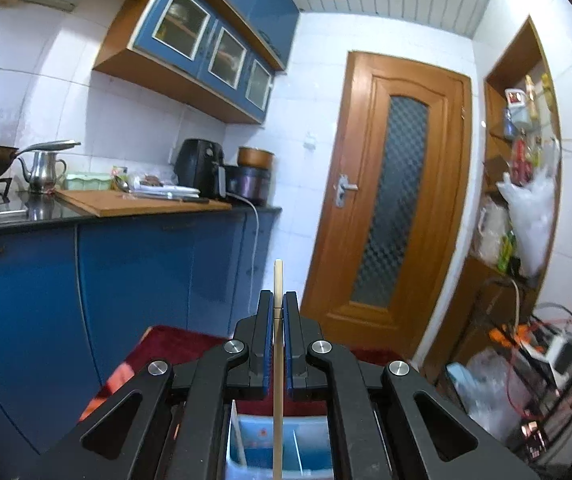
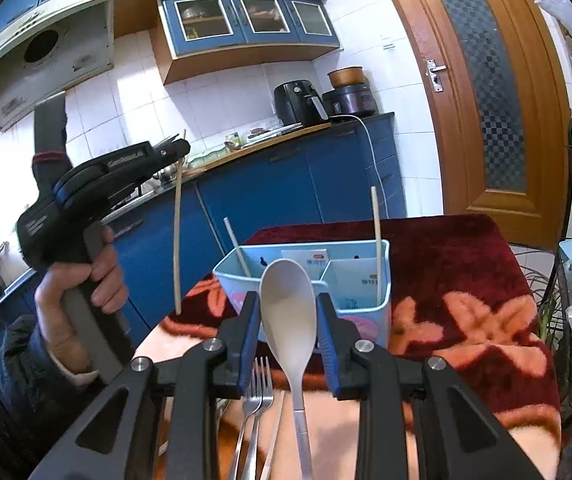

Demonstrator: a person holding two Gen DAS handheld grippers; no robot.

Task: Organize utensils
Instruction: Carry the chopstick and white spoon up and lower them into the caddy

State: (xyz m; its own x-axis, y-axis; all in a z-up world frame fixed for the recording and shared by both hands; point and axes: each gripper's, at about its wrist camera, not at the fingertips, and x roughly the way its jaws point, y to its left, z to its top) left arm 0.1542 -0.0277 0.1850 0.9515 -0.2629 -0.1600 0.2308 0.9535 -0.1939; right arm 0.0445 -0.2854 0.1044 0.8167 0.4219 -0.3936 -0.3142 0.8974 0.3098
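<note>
Sorting is roughly midway, I am judging: the light blue caddy is sitting on the red flowered cloth that is covering the worktop, and it is already holding two chopsticks, one leaning in its left compartment and one standing nearly upright against its right wall. I am carrying a third chopstick in the left gripper, whose jaws are clamped together on it near its upper end, so it is hanging vertically; in the right wrist view it is off the cloth, to the left of the caddy, not yet inside. The right gripper is framing a pale spoon, bowl forward, just in front of the caddy; its jaws are standing partly apart beside the bowl, and I cannot tell whether the pads are pressing on it. Two forks and what looks like another slim utensil are lying below the jaws, still waiting to be filed. The caddy's middle compartments are looking empty apart from printed labels, though their floors are mostly hidden.
</note>
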